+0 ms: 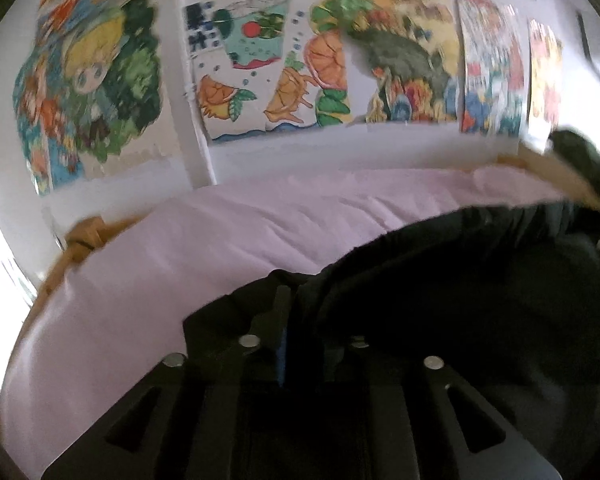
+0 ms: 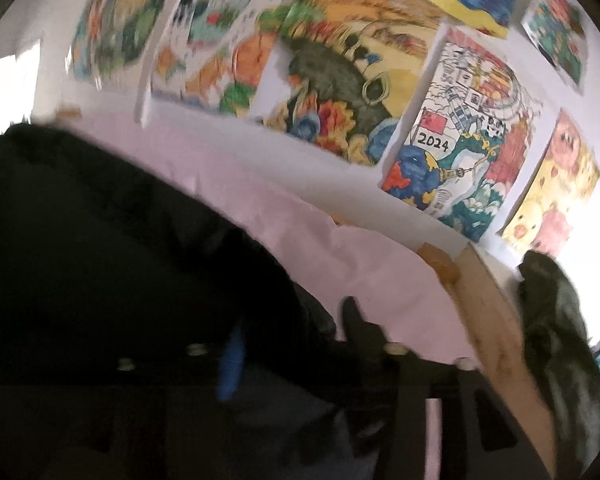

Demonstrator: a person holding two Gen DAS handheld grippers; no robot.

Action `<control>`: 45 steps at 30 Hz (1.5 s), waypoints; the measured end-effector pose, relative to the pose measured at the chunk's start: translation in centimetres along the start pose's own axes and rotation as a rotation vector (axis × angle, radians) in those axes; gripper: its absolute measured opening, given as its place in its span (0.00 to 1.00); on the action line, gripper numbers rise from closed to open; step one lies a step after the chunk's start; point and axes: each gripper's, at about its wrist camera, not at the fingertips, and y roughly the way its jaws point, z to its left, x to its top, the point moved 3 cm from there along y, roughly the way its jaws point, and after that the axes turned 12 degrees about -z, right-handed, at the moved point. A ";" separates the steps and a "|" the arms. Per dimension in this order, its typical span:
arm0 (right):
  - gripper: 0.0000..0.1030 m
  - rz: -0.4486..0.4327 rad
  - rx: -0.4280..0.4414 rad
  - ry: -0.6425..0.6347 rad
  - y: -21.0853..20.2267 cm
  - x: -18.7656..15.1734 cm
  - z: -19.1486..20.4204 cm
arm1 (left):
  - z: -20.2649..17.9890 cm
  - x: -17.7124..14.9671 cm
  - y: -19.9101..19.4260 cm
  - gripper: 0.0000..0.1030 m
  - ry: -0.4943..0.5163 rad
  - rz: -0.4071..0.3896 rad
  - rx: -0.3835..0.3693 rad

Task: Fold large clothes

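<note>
A large black garment [image 1: 460, 300] lies on a pale pink sheet [image 1: 220, 232]. My left gripper [image 1: 300, 304] is shut on the black garment's edge, with cloth bunched between its fingers. In the right wrist view the same black garment [image 2: 100, 260] fills the left and lower part. My right gripper [image 2: 296, 328] is shut on the garment; cloth covers its left finger, and the right finger [image 2: 356, 320] shows above the pink sheet [image 2: 340, 248]. Both views are blurred.
A white wall with several colourful drawings [image 1: 260, 60] rises behind the bed. A wooden bed edge [image 2: 496, 320] runs down the right, with a dark green cloth [image 2: 556, 340] beyond it. That dark green cloth also shows in the left wrist view [image 1: 584, 160].
</note>
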 end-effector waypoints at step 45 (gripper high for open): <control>0.87 0.162 0.254 0.295 8.9 -3.1 1.9 | -2.8 -3.3 6.8 0.99 -0.167 0.148 -0.174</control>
